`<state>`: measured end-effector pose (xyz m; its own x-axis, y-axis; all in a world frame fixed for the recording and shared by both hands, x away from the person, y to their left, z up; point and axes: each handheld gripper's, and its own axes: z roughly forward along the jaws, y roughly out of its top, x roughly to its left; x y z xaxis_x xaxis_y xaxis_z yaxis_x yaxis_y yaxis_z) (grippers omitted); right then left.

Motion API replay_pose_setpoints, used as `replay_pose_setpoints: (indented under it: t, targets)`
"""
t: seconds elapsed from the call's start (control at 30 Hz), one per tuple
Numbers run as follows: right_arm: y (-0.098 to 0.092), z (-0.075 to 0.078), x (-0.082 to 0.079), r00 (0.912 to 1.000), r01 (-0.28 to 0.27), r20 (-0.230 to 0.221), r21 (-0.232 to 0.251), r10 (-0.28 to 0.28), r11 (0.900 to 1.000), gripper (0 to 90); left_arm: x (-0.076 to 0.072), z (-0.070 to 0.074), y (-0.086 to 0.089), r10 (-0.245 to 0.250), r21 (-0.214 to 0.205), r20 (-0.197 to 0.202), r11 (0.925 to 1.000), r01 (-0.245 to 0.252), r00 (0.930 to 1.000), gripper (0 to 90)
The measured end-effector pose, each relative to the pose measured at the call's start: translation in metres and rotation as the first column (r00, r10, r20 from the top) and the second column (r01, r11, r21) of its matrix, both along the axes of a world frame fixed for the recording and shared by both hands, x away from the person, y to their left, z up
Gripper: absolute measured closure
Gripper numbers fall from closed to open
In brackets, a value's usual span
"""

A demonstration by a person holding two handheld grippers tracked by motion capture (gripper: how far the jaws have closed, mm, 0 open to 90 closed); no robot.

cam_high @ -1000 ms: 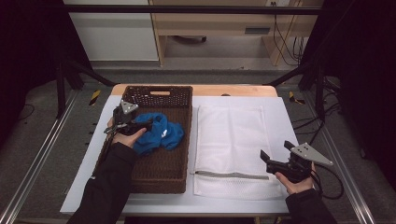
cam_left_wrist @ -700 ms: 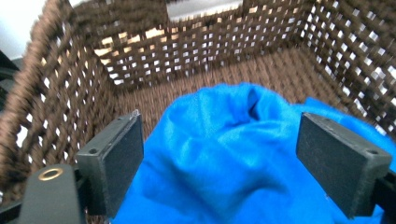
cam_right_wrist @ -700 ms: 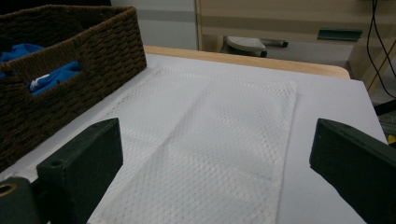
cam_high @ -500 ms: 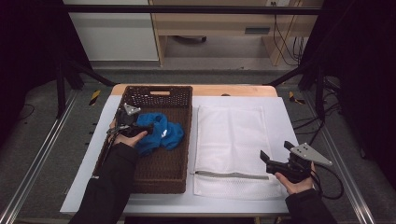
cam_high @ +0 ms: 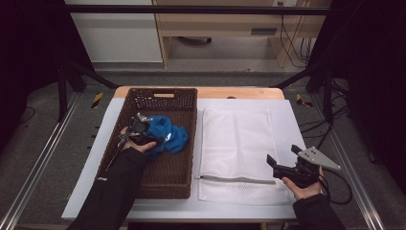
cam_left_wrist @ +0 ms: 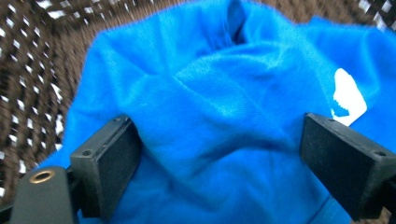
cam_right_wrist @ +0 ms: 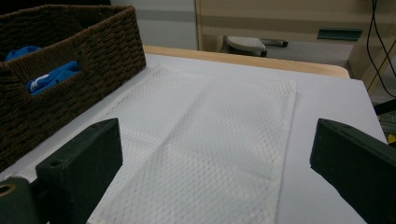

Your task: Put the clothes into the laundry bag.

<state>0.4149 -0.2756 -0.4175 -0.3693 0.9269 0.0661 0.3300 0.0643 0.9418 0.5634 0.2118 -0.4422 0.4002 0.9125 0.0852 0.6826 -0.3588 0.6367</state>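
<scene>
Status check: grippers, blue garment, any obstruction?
Left gripper open, jaws astride blue garment in wicker basket. Right gripper open by mesh laundry bag. Nothing obstructing.

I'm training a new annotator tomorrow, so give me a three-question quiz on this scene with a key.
1. True or false: the left tool has its jaws shut tight on the blue garment.
2. Multiple choice: the white mesh bag lies A) inside the wicker basket, B) flat on the table to the basket's right, C) draped over the basket's rim.
3. Short answer: what does the right tool hold?

Key
1. False: the jaws stand wide apart, with the cloth bunched between them in the left gripper view.
2. B.
3. Nothing: its jaws are open, near the bag's zip end.
</scene>
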Motion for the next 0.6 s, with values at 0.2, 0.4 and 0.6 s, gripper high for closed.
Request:
replay_pose_setpoints:
  t: [0.2, 0.4, 0.6]
  targets:
    - [0.000, 0.000, 0.000, 1.0000, 0.000, -0.001, 0.001, 0.000, 1.0000, 2.9, 0.002, -0.005, 0.001, 0.008, -0.011, -0.023, 0.9999, -0.008, 0.9997, 12.2]
    - [0.000, 0.000, 0.000, 1.0000, 0.002, -0.001, 0.000, -0.002, 1.0000, 2.9, 0.003, -0.013, 0.000, 0.004, -0.004, -0.051, 1.0000, -0.005, 0.9987, 13.7]
    - [0.000, 0.000, 0.000, 1.0000, 0.002, -0.003, -0.003, -0.002, 1.0000, 2.9, 0.002, -0.018, -0.001, 0.004, 0.007, -0.069, 1.0000, -0.003, 0.9976, 15.5]
